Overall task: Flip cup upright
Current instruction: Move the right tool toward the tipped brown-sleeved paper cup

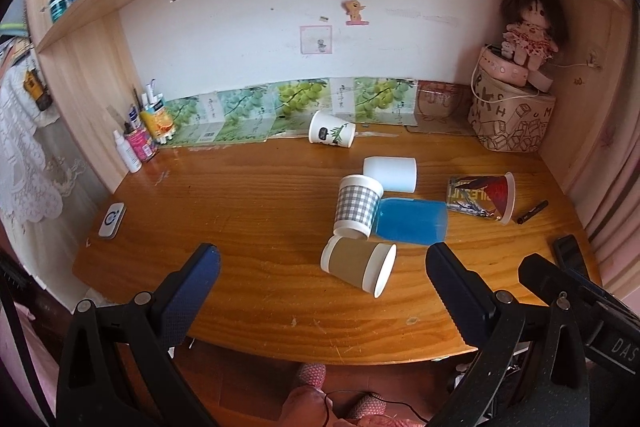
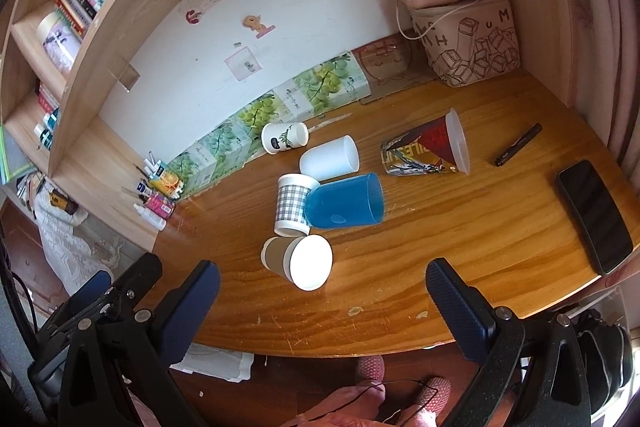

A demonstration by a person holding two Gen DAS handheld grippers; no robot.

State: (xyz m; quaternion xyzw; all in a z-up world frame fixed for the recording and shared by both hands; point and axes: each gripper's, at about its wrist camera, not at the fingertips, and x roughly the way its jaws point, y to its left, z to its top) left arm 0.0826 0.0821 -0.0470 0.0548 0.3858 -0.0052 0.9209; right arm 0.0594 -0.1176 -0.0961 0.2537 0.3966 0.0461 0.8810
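Both grippers are hanging just off the desk's (image 1: 248,307) front edge, the left gripper (image 1: 322,269) and the right gripper (image 2: 322,285) each standing with fingers spread wide and holding nothing. Nearest them, close to the front edge, the brown cup (image 2: 298,261) is lying on its side, its white mouth facing the right gripper and its base pointing back left. Just behind it the check cup (image 2: 294,205) is standing, seemingly mouth down, touching the blue cup (image 2: 346,201), which is lying on its side; the white cup (image 2: 330,157) is lying just behind those, and the leaf cup (image 2: 284,139) is lying near the back edge. The red cup (image 2: 430,147) is lying toward the right edge, near a pen (image 2: 518,145) and a phone (image 2: 594,215). The brown cup is probably the one to start with, being nearest and free of the cluster. To do it well, the fingers should be closing across its sleeve near the middle, gently since paper crushes, then lifting clear of the check cup before rotating mouth-up and setting down on bare wood.
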